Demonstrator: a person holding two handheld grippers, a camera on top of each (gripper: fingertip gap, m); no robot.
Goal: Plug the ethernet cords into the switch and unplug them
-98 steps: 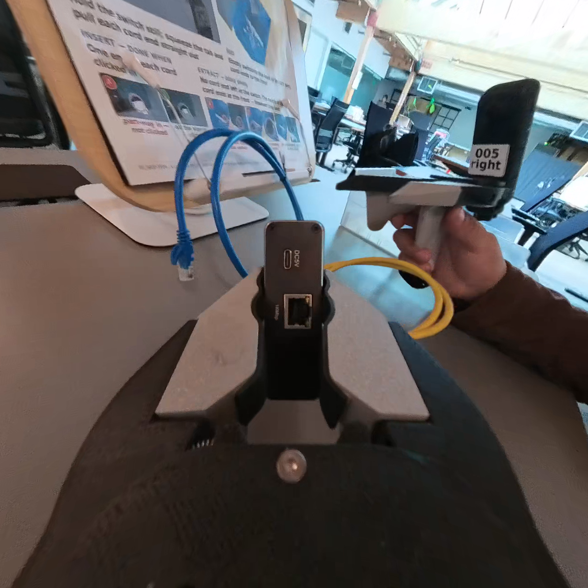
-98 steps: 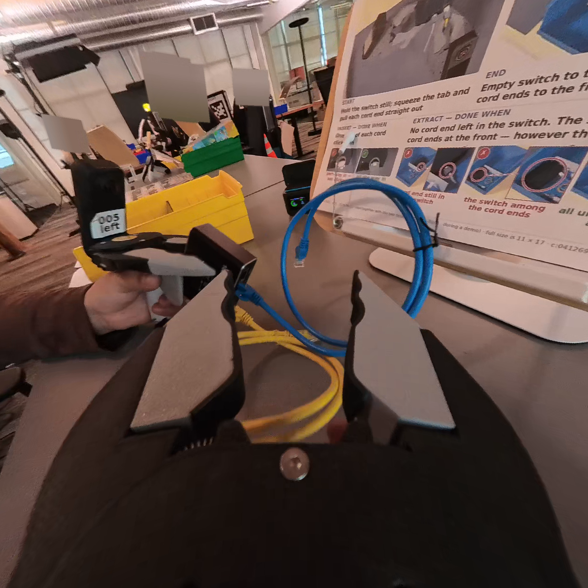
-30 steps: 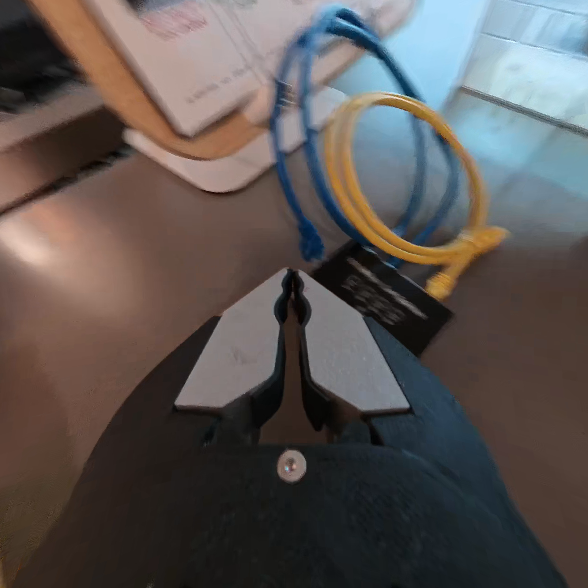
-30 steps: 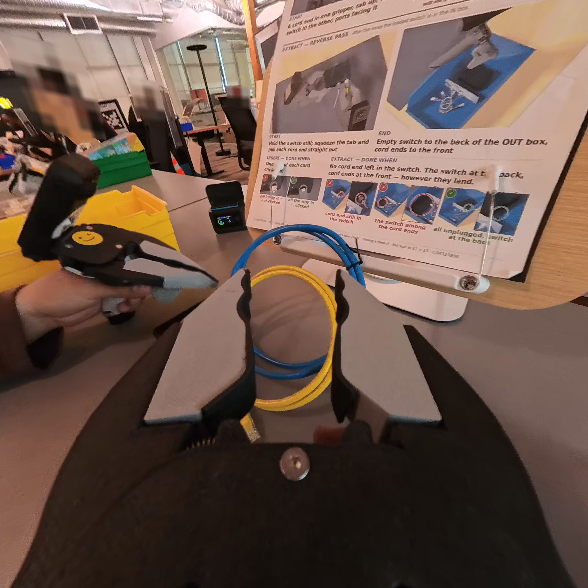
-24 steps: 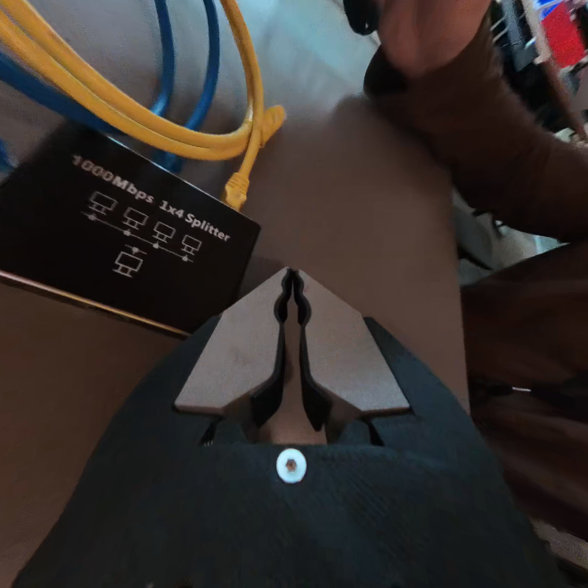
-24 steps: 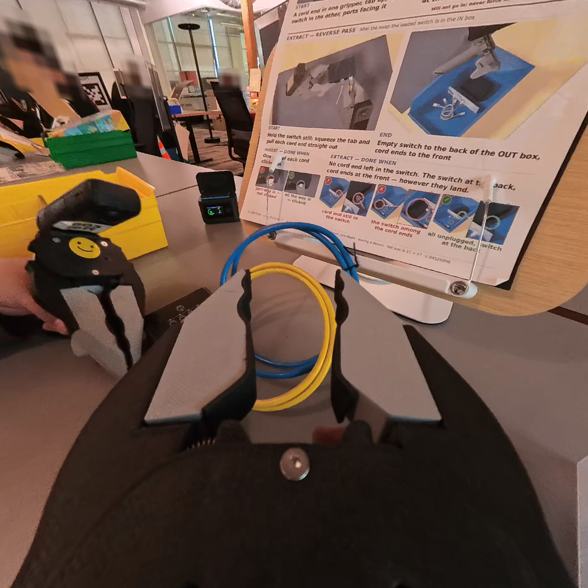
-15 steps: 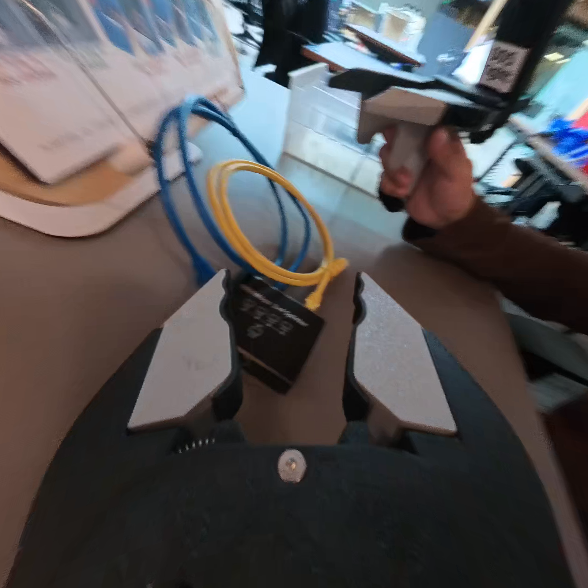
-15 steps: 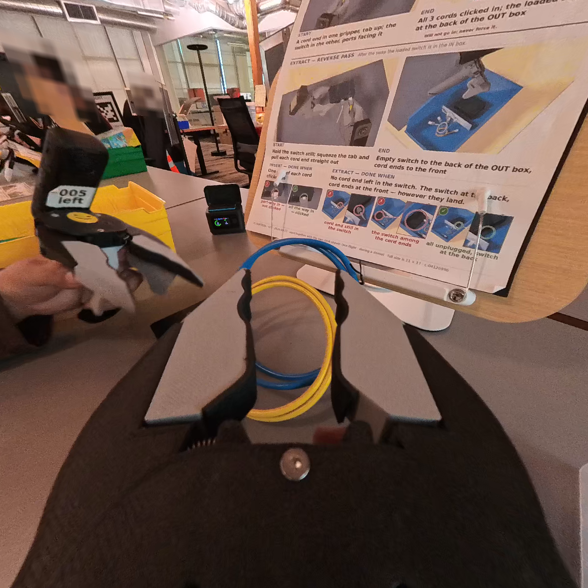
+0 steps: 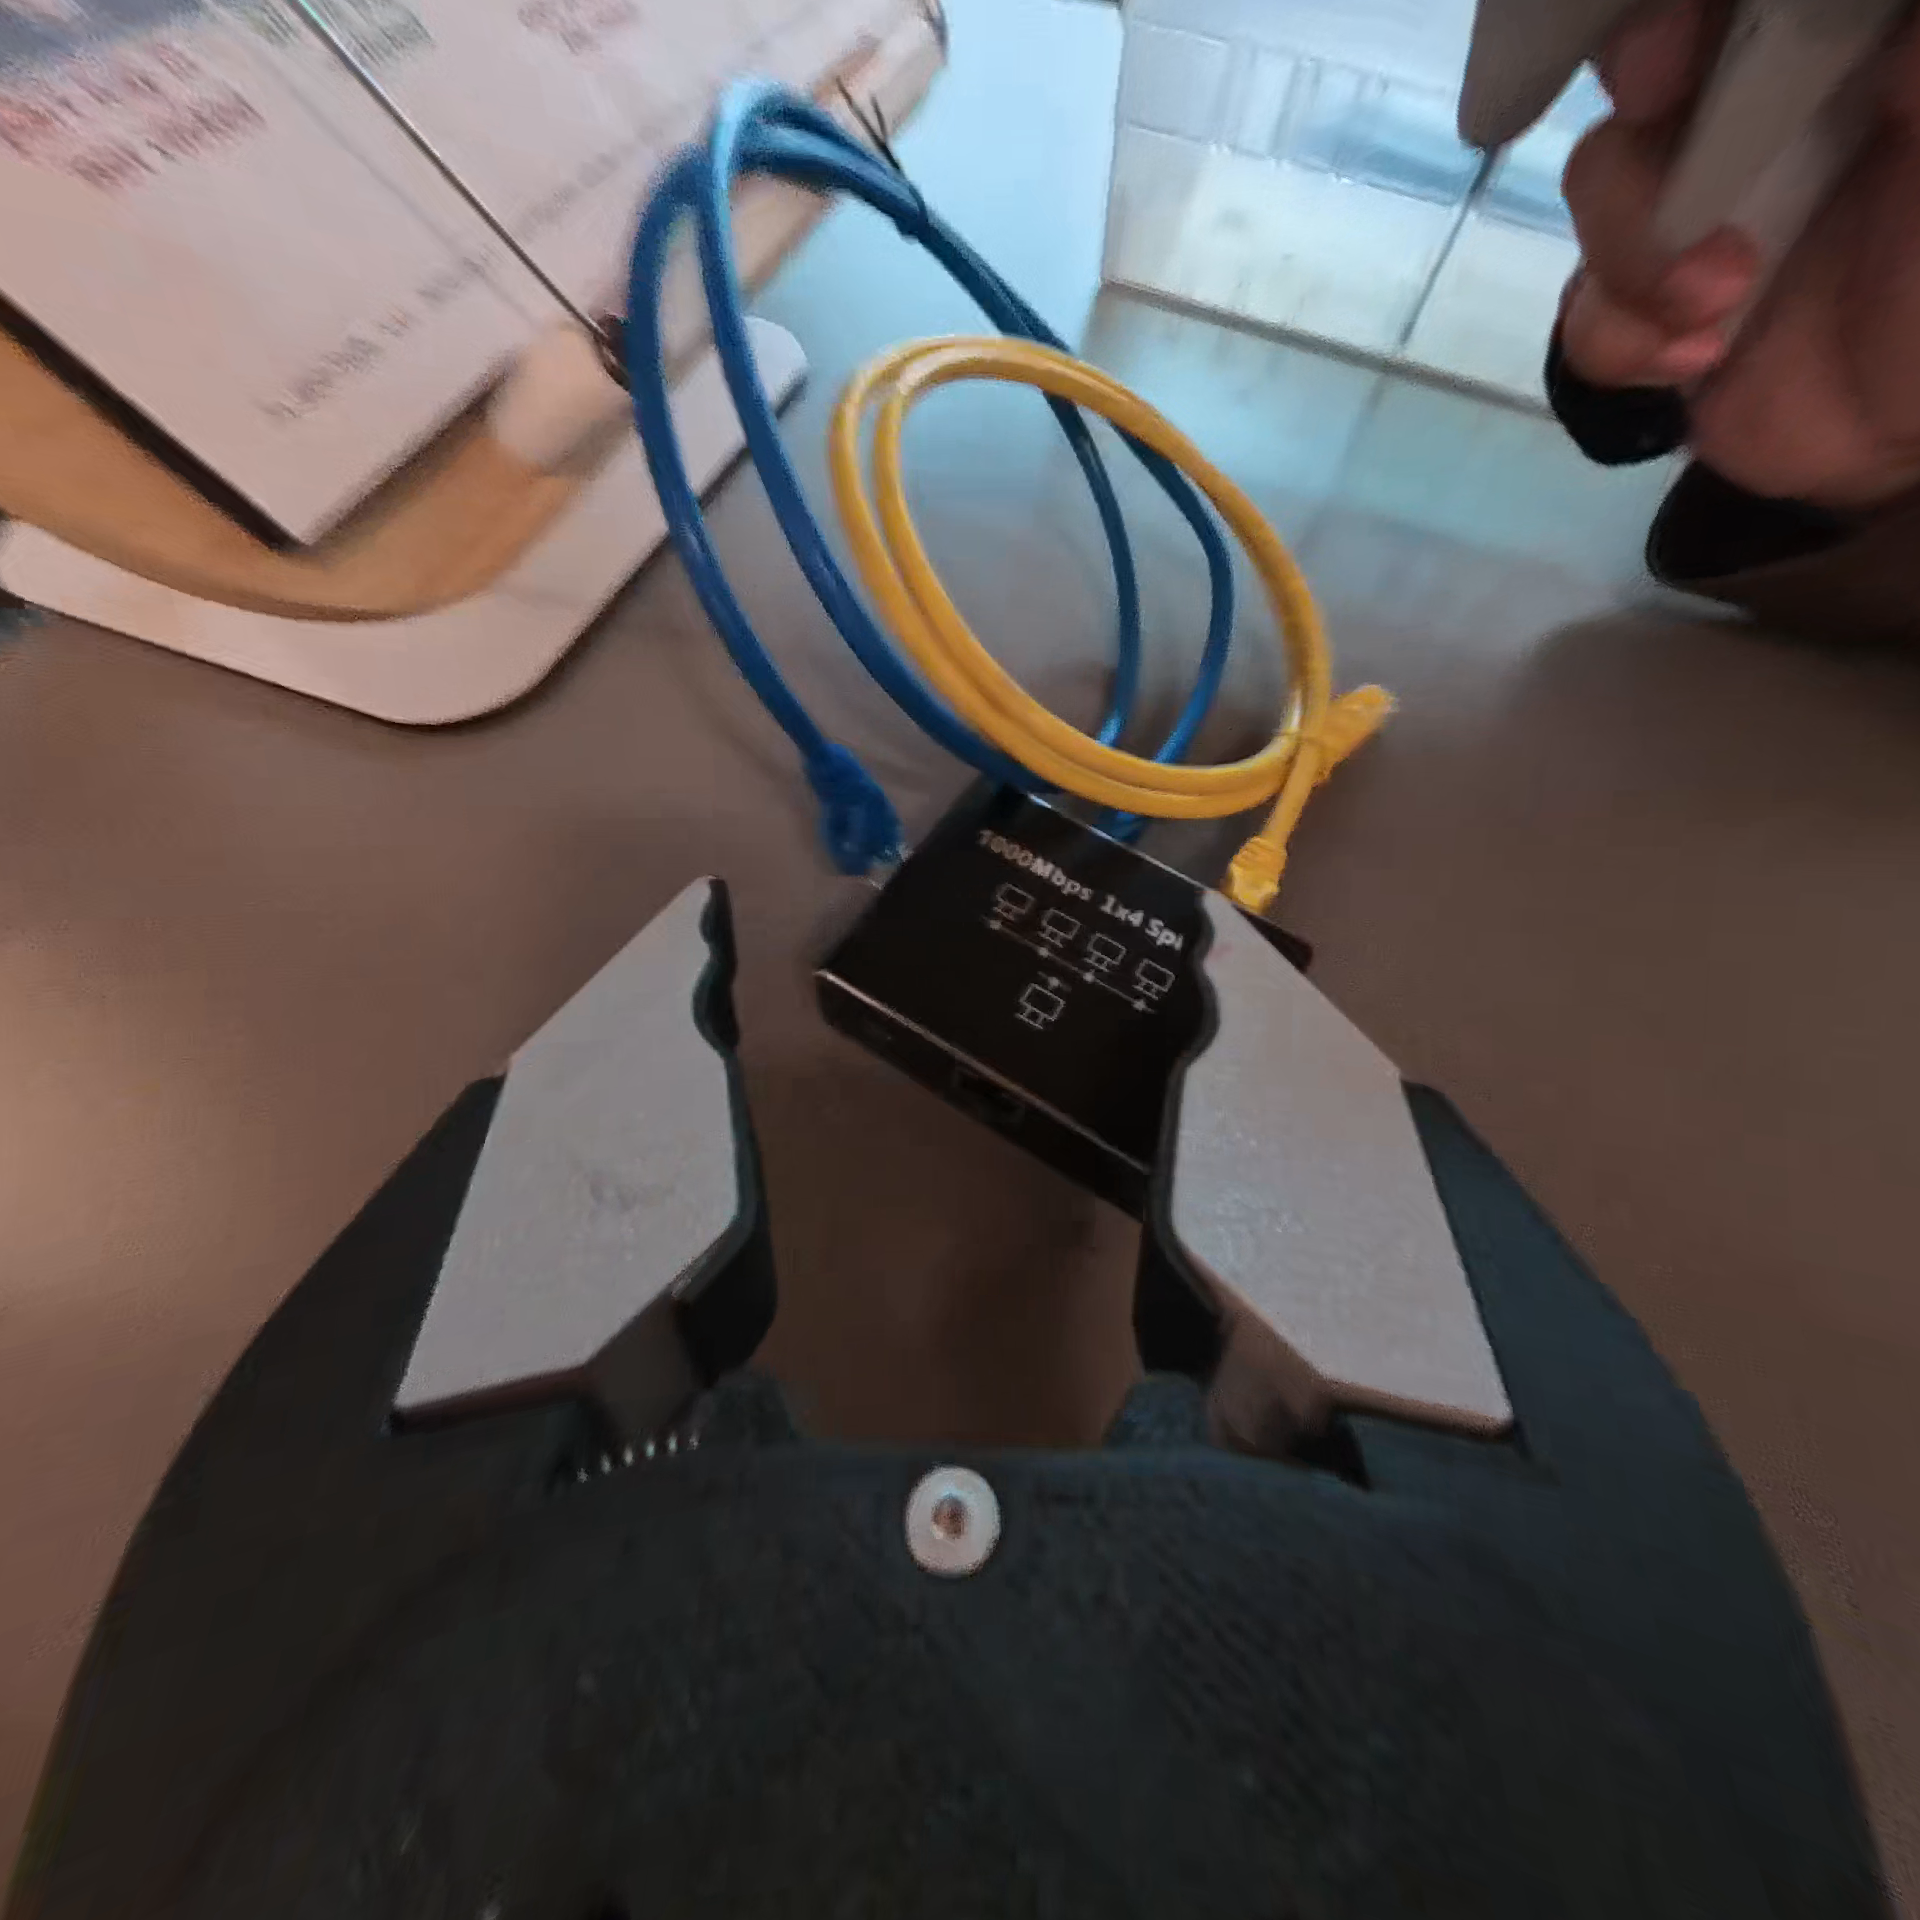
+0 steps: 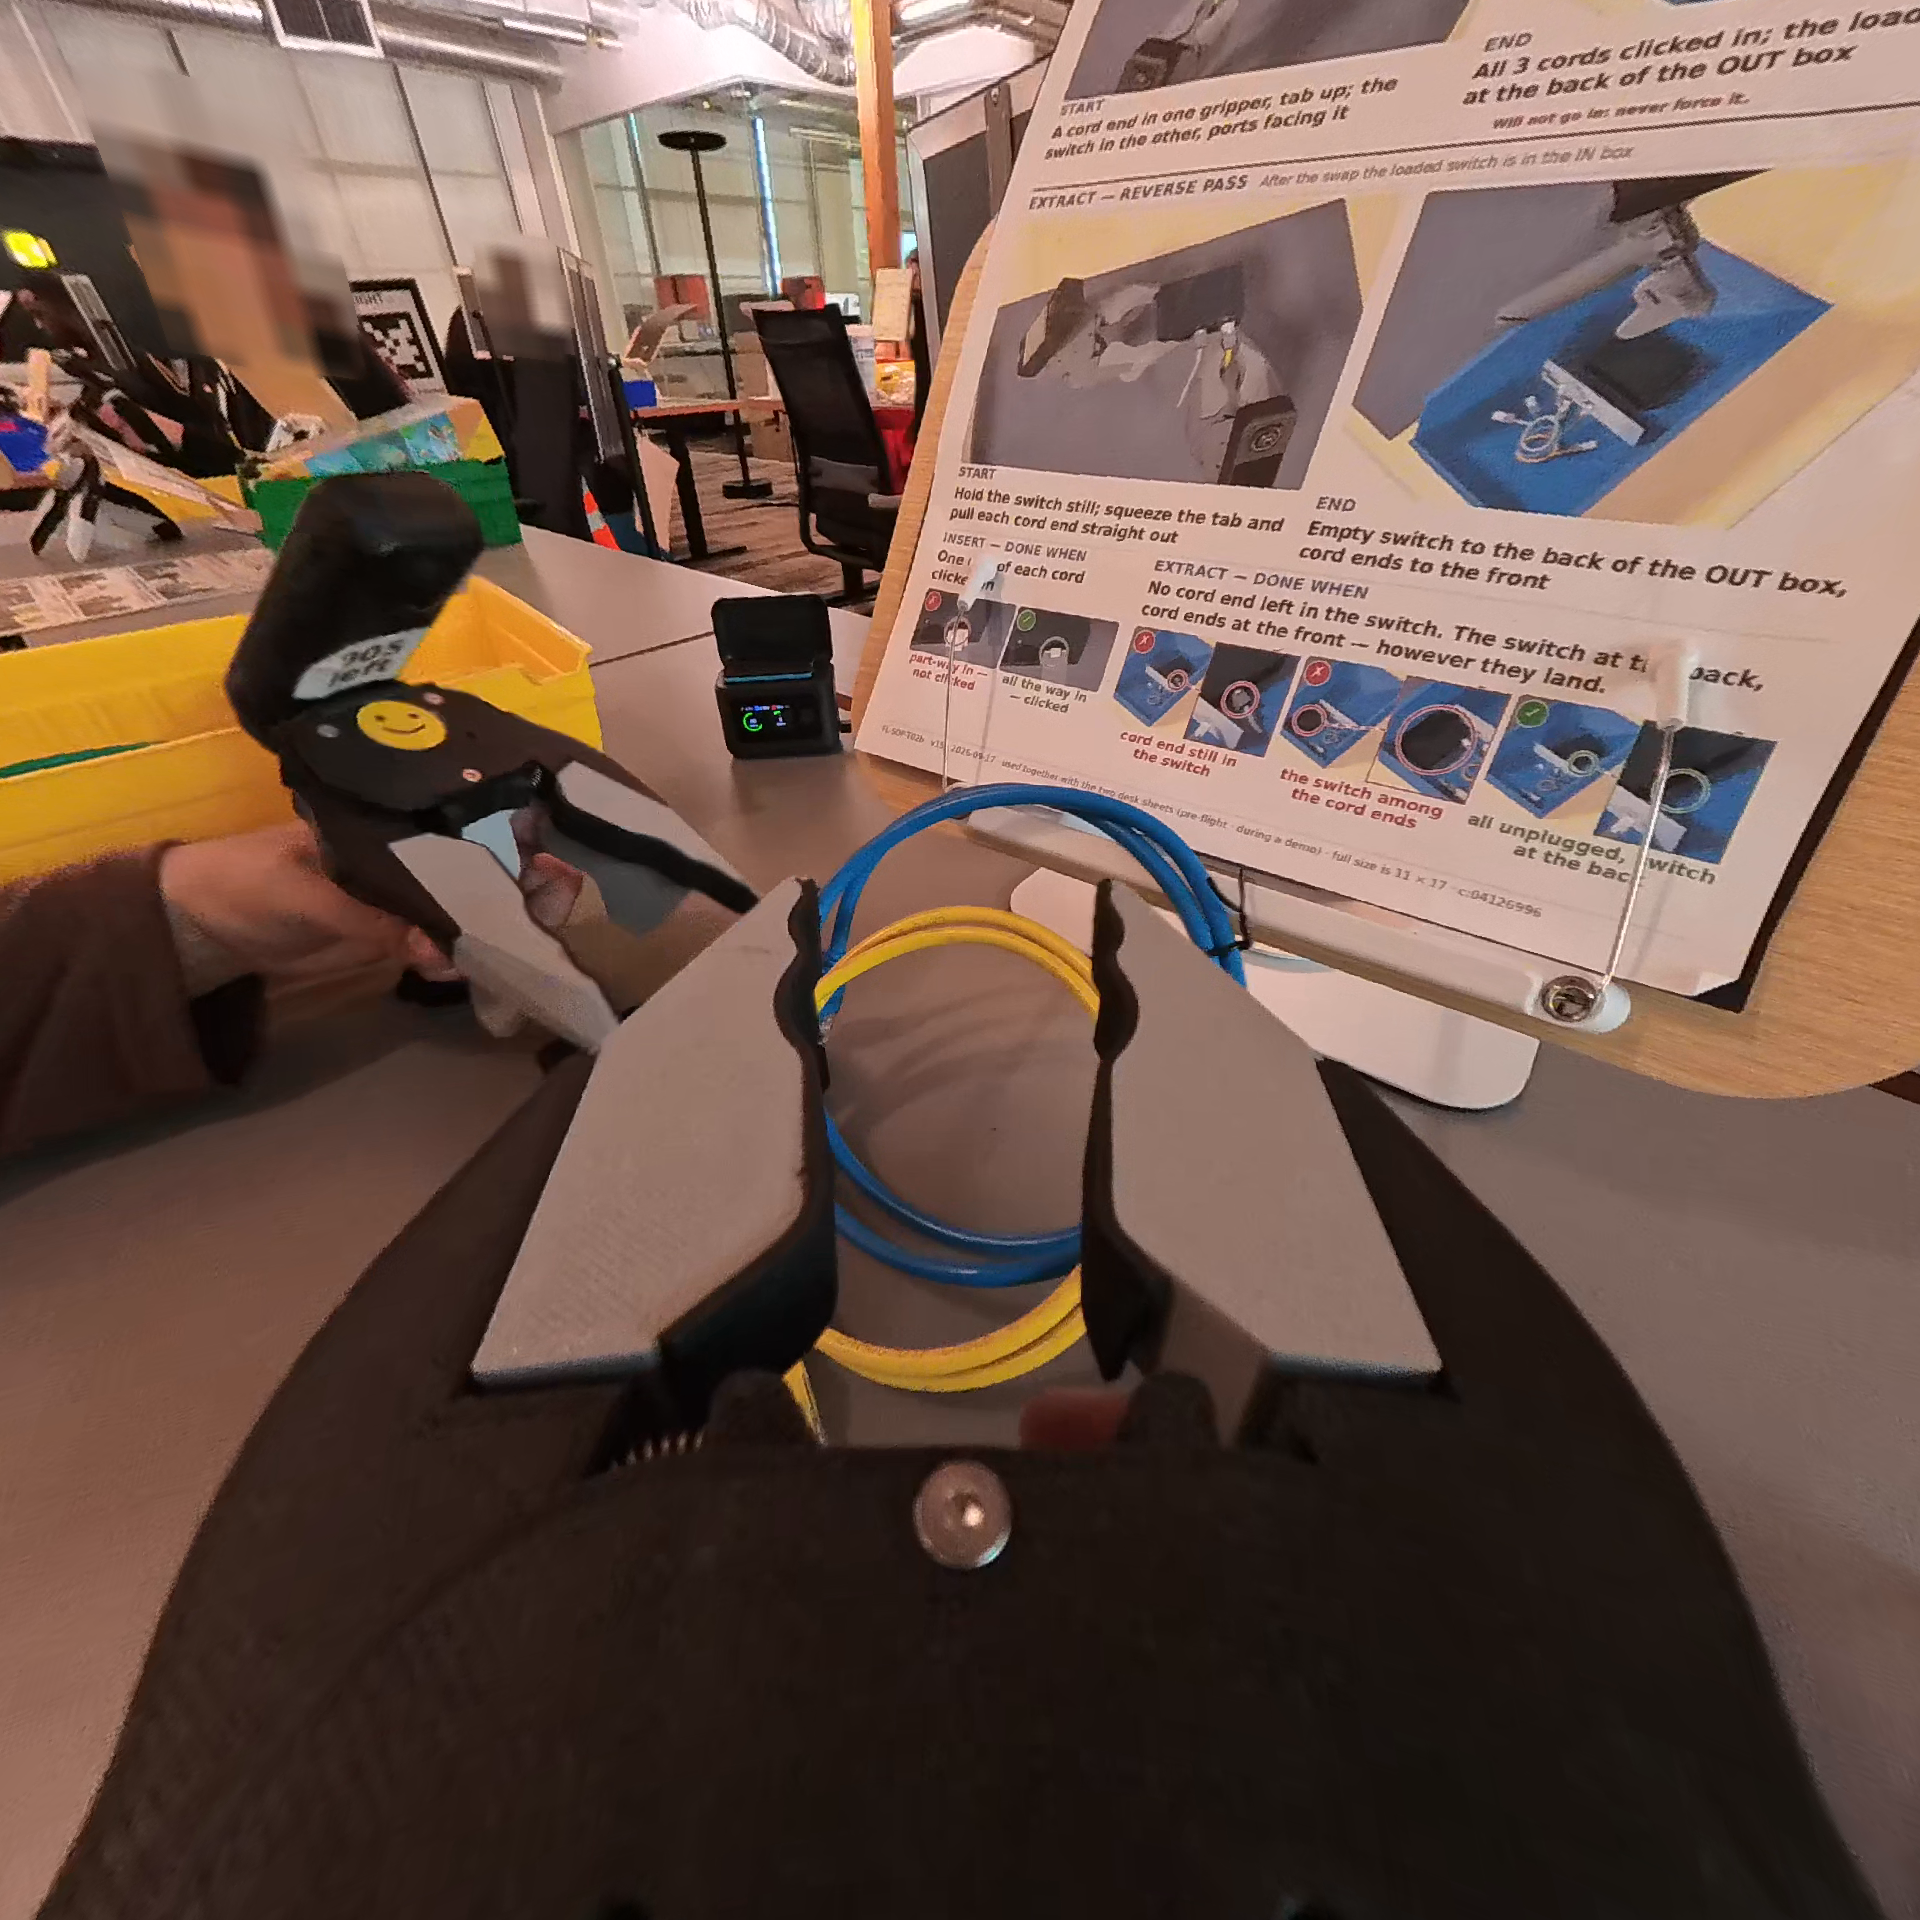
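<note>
The black switch (image 9: 1039, 997) lies flat on the brown table, one port side facing me. My left gripper (image 9: 961, 914) is open, its fingertips on either side of the switch, not touching it. A blue cord (image 9: 727, 520) and a yellow cord (image 9: 1039, 571) are coiled just beyond the switch. The blue plug (image 9: 852, 821) and the yellow plug (image 9: 1262, 862) lie loose at its far corners. My right gripper (image 10: 953, 914) is open and empty, low over the yellow cord (image 10: 956, 925) and the blue cord (image 10: 1039, 810). The switch is hidden in the right wrist view.
An instruction board (image 10: 1403, 520) on a white stand (image 9: 468, 665) stands right behind the cords. My left gripper (image 10: 644, 935) shows at the left of the right wrist view. A yellow bin (image 10: 104, 727) and a small black device with a lit screen (image 10: 774, 686) are at the left and back.
My left gripper has opened from shut and moved in, so the switch now sits between its fingertips. My right gripper has stayed open and nearly still over the cords.
</note>
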